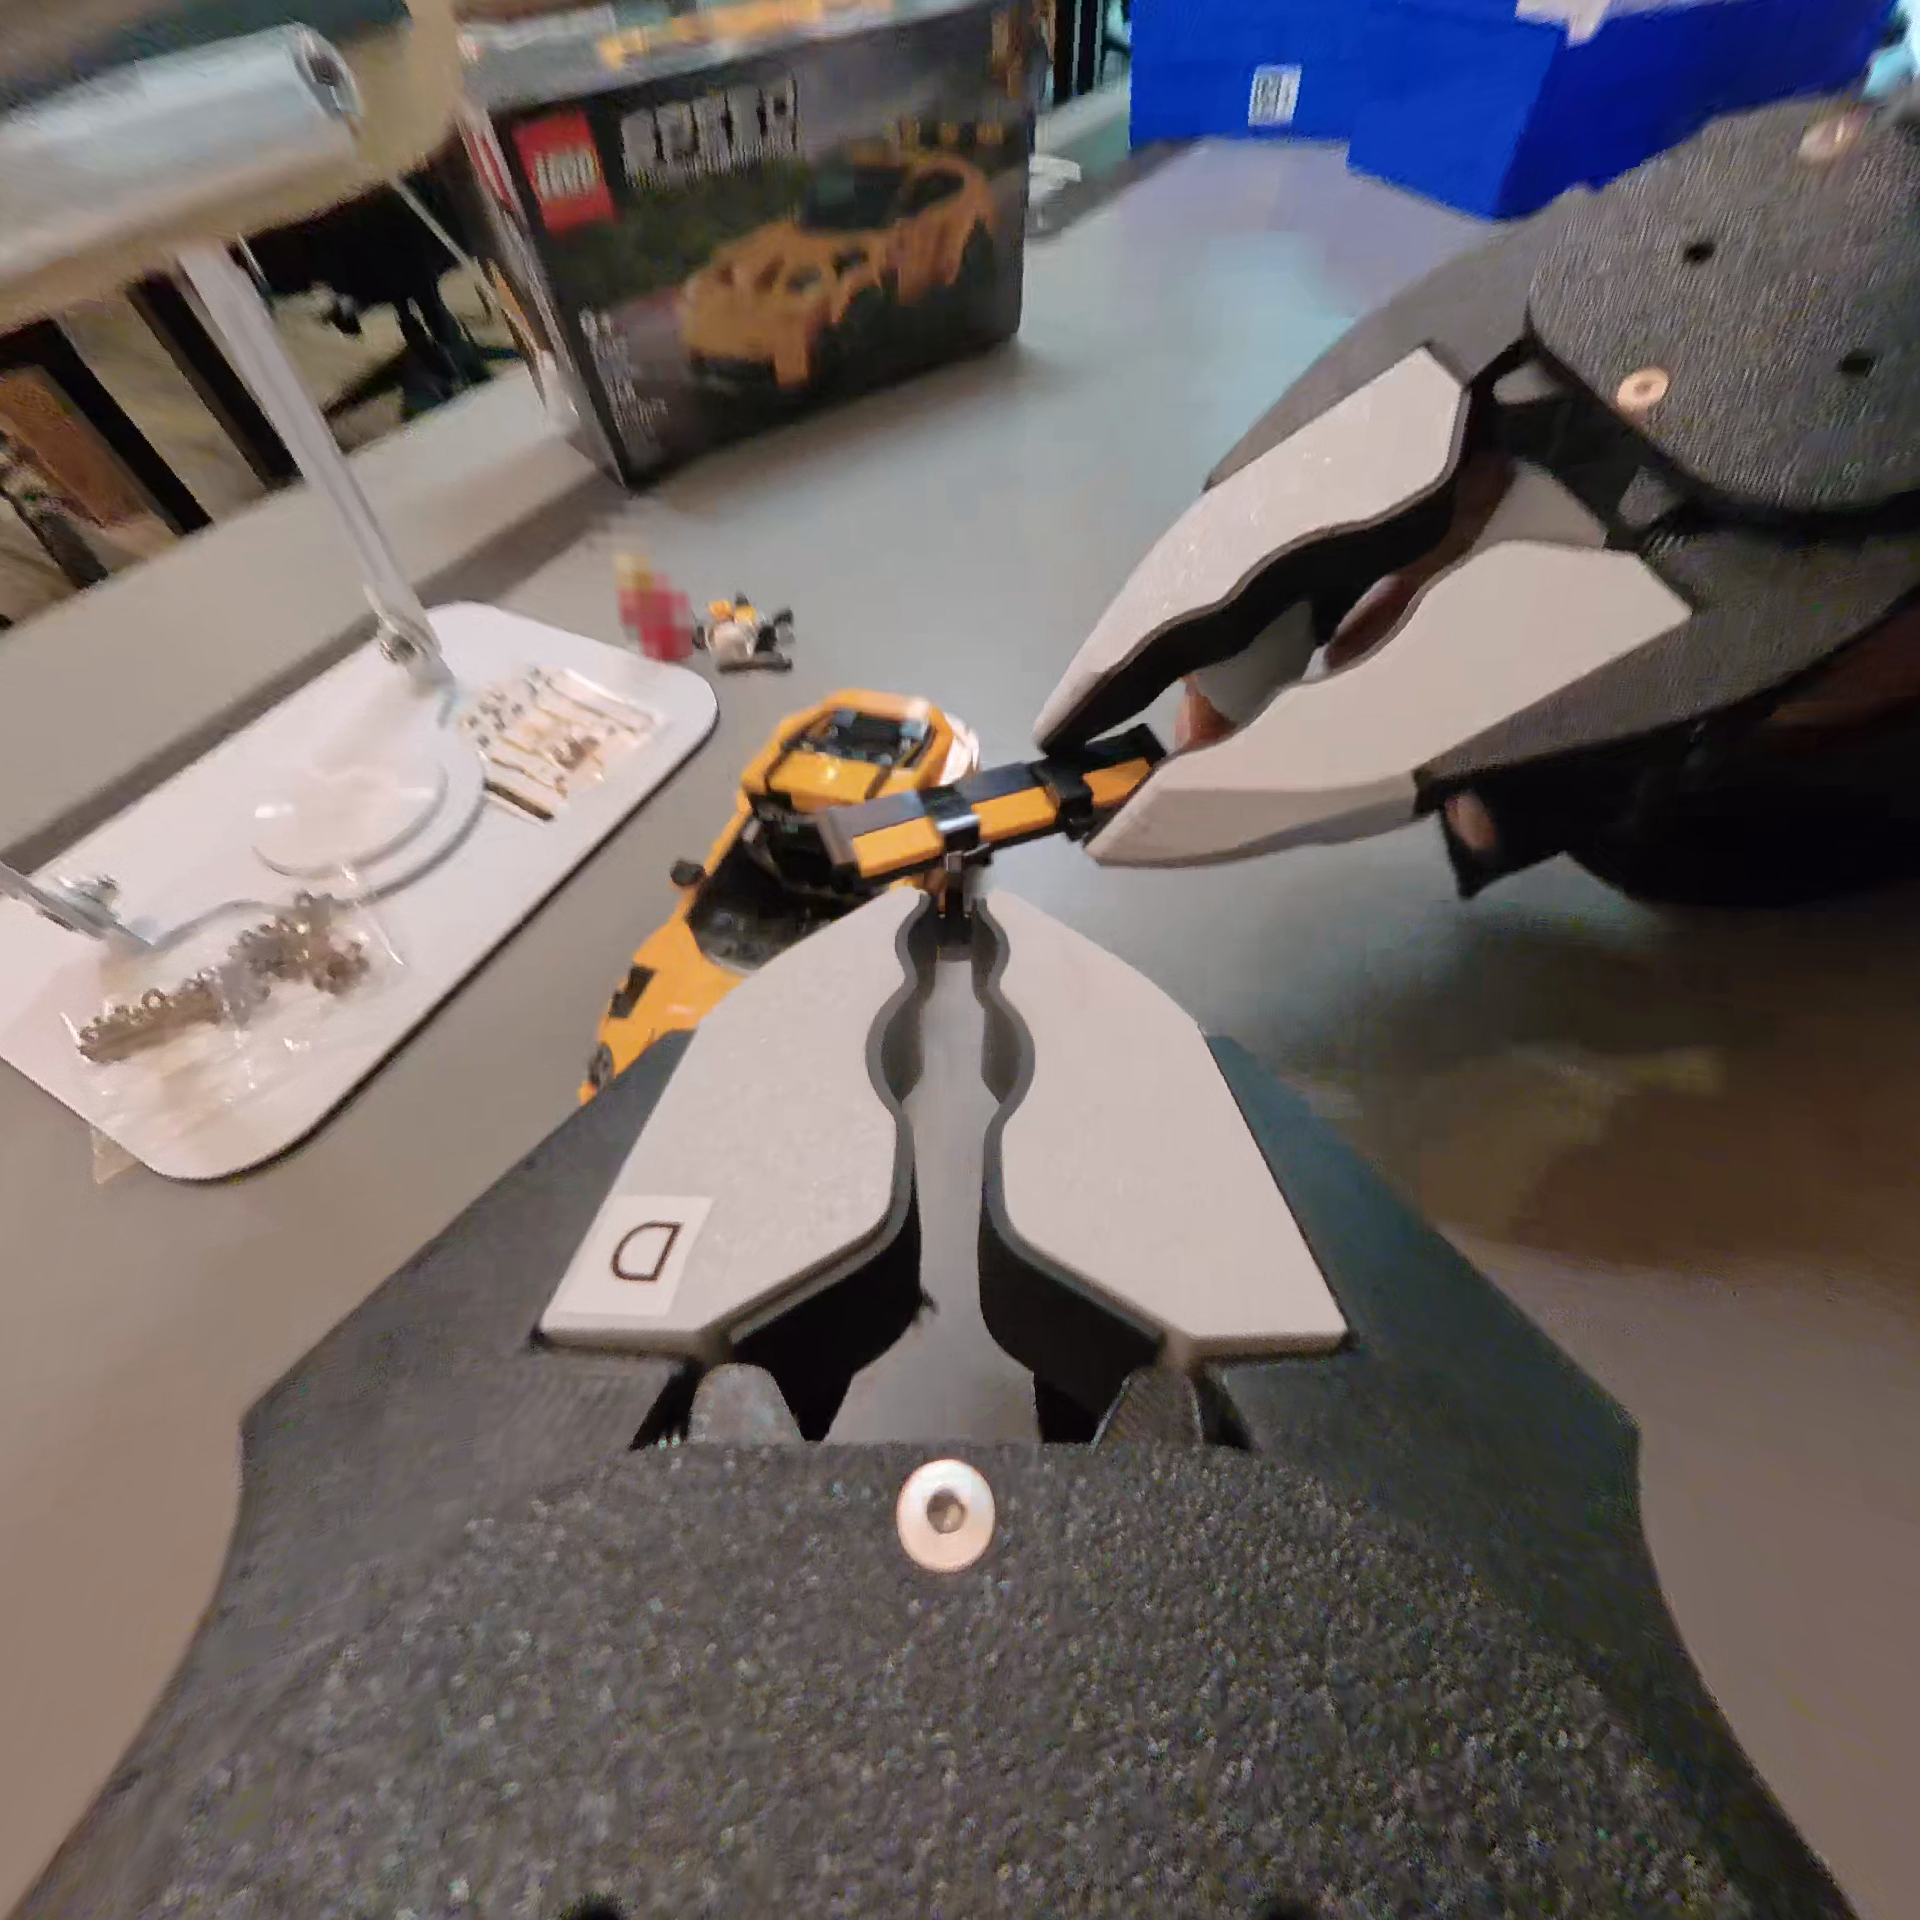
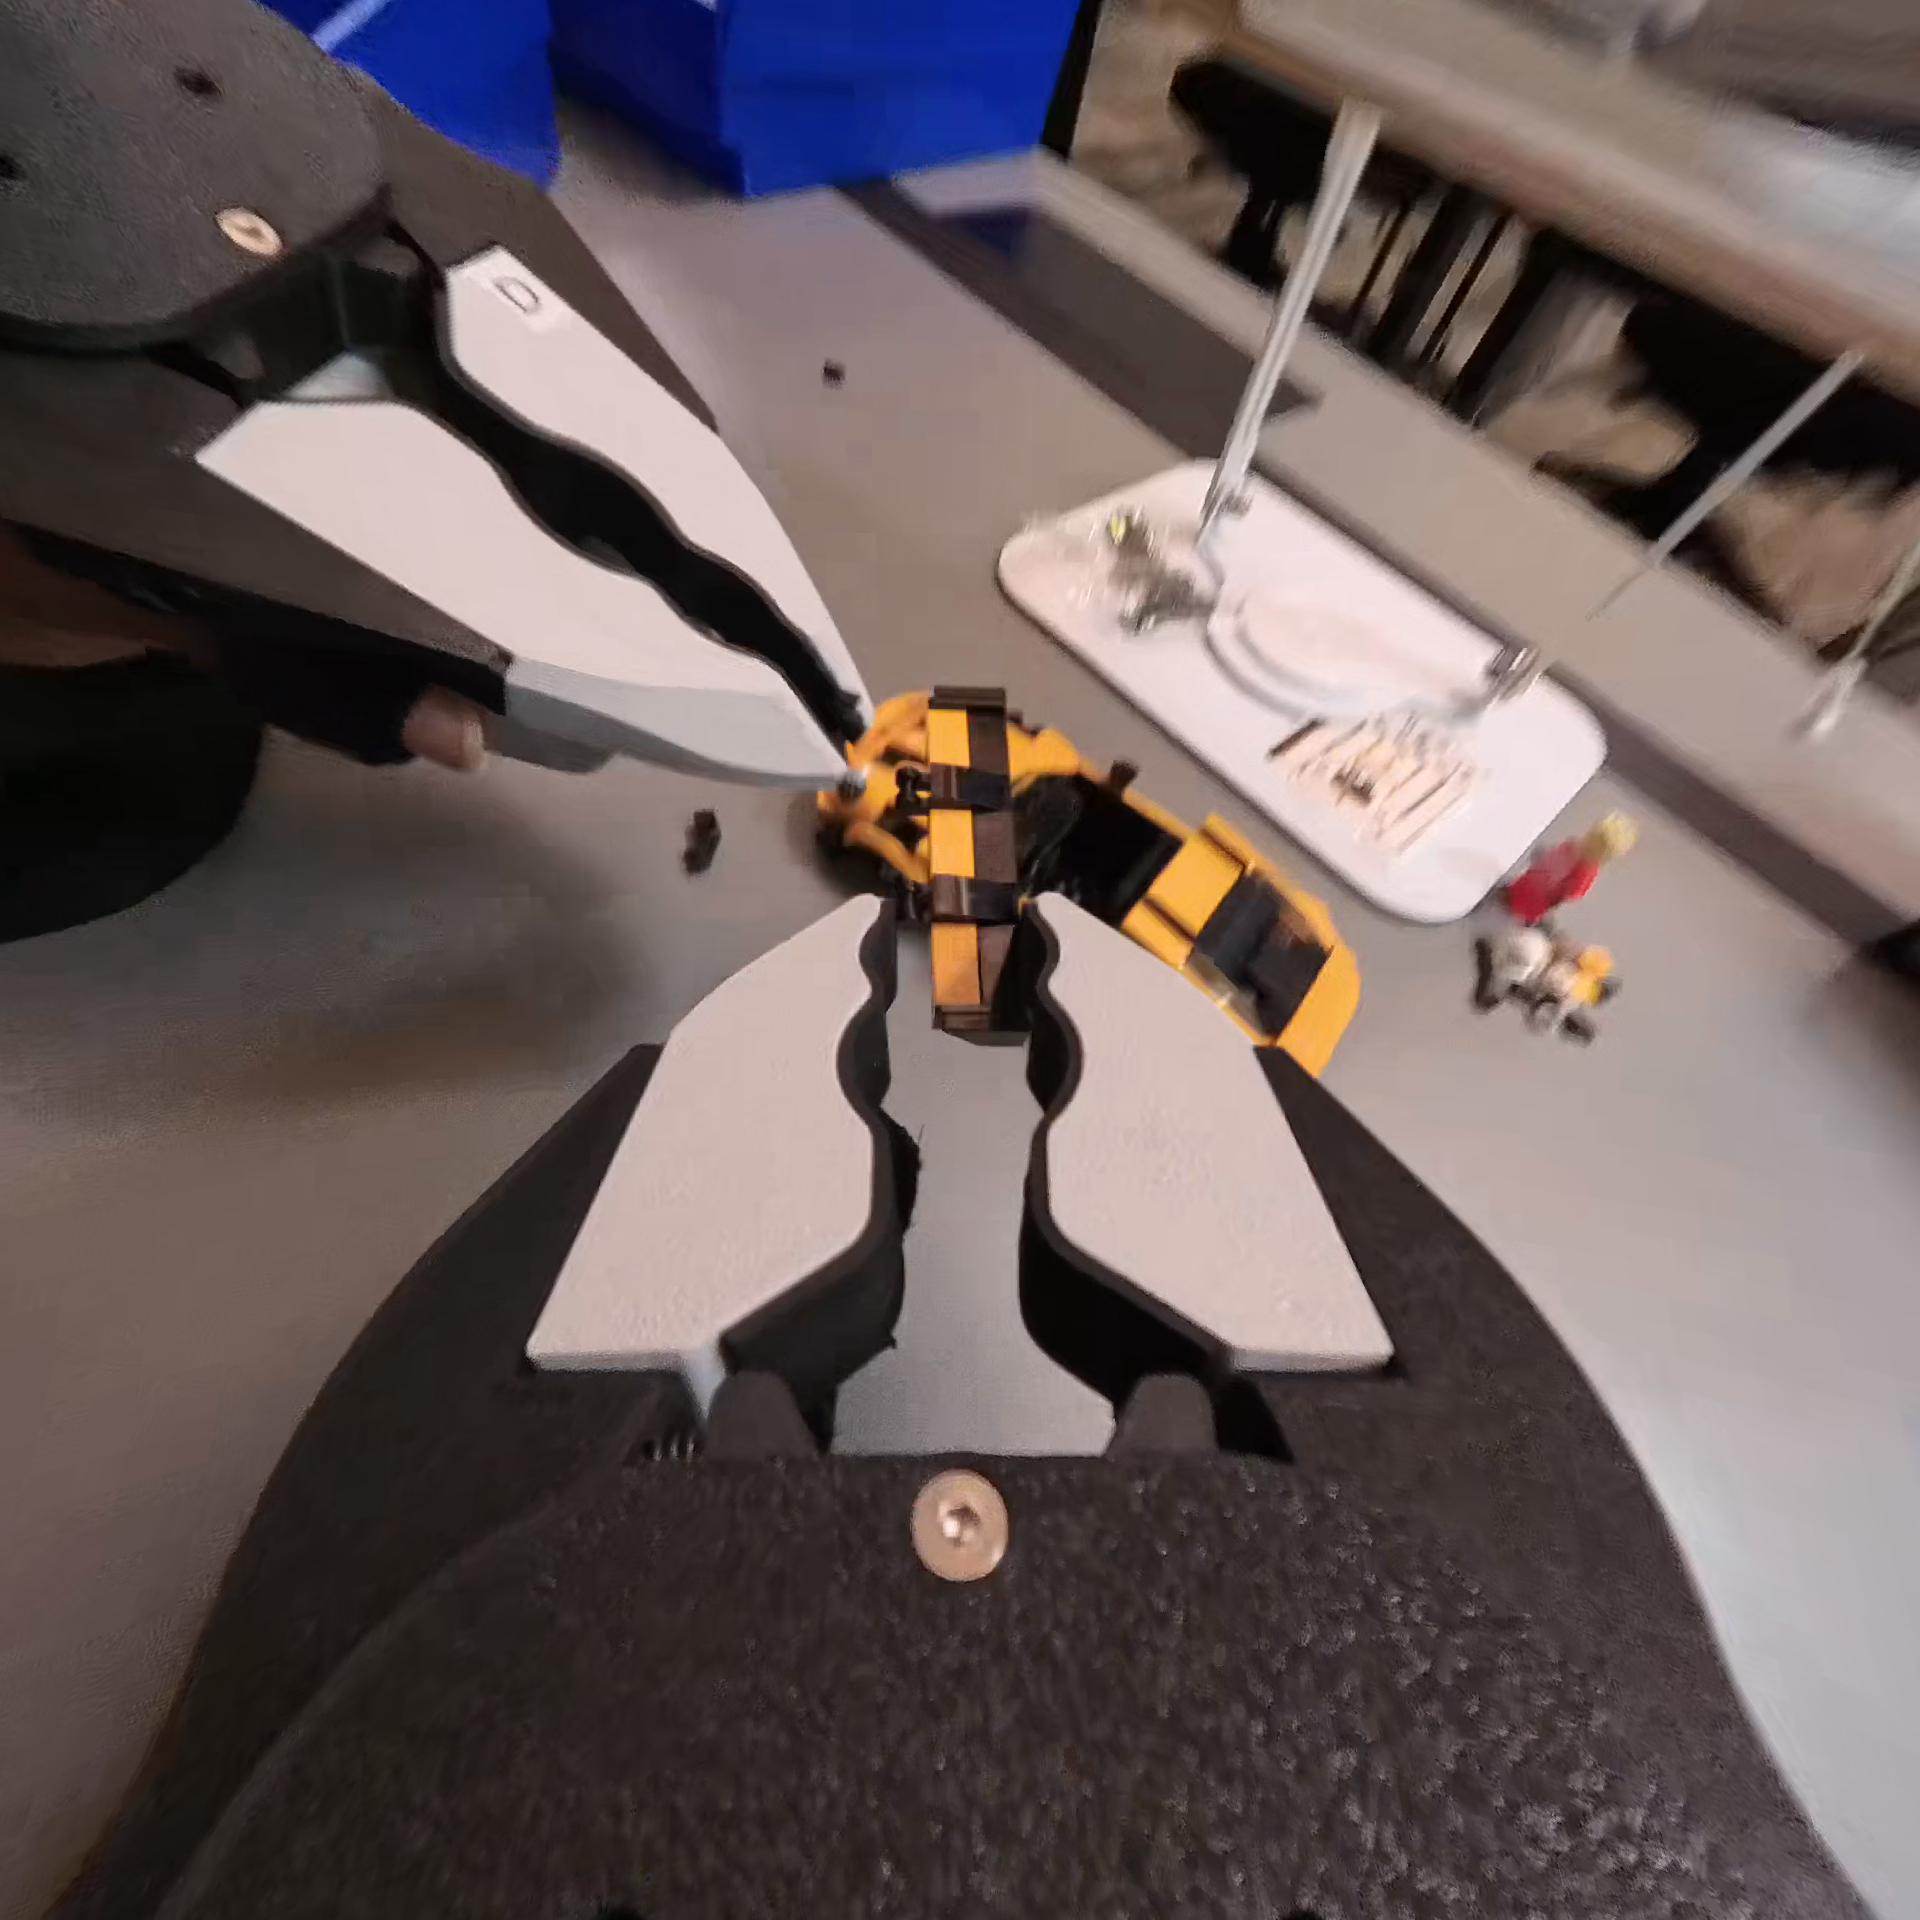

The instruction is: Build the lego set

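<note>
A yellow and black Lego car [image 1: 665, 966] lies on the grey table, also in the right wrist view [image 2: 1174, 894]. My right gripper [image 2: 961, 935] is shut on one end of a long yellow-and-black striped wing piece [image 2: 966, 831] and holds it above the car. In the left wrist view that gripper [image 1: 1081, 790] comes in from the right with the wing [image 1: 987, 816]. My left gripper [image 1: 951, 914] is shut on a small black post under the wing's middle. It enters the right wrist view [image 2: 850, 774] from the upper left, tips closed.
A white tray [image 1: 644, 717] with bagged parts and a clear stand sits left of the car. The Lego box [image 1: 810, 260] and a blue bin [image 1: 1403, 94] stand at the back. A red minifigure [image 1: 649, 613] and small assembly [image 1: 743, 629] lie nearby. A loose black piece [image 2: 701, 836] lies beside the car. My two grippers' fingertips are within a few centimetres of each other.
</note>
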A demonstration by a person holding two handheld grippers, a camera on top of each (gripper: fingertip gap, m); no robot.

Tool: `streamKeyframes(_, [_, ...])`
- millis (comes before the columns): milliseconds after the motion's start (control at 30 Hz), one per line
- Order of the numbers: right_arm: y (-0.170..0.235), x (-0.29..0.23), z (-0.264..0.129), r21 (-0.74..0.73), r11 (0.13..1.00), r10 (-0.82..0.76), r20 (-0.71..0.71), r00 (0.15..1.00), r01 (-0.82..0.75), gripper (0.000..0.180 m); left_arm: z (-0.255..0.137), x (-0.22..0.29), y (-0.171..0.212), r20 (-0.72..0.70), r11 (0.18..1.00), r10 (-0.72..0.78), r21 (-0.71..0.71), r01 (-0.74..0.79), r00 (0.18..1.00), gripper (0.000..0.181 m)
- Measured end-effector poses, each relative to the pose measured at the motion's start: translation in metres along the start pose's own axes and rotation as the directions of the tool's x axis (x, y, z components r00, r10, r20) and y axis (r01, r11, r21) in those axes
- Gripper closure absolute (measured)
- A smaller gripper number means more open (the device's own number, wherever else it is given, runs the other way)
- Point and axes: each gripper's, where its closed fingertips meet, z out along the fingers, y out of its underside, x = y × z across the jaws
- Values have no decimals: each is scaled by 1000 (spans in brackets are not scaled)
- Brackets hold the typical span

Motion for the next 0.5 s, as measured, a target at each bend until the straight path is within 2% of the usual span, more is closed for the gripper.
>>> streamKeyframes(100, [30, -7, -2, -164, 986, 52, 67, 996, -41, 158, -2, 0, 8, -16, 999, -23, -46, 22, 1000, 175])
streamKeyframes(267, [72, -23, 0, -369, 929, 69, 109, 992, -24, 158, 4, 12, 23, -74, 991, -34, -135, 24, 997, 175])
streamKeyframes(400, [84, -31, -2, -438, 899, 64, 136, 989, 2, 157, 6, 21, 30, -106, 984, -15, -179, -4, 994, 175])
streamKeyframes(500, [84, -29, -5, -447, 892, 5, 160, 987, 68, 148, 6, 22, 33, -122, 980, -30, -201, 4, 992, 175])
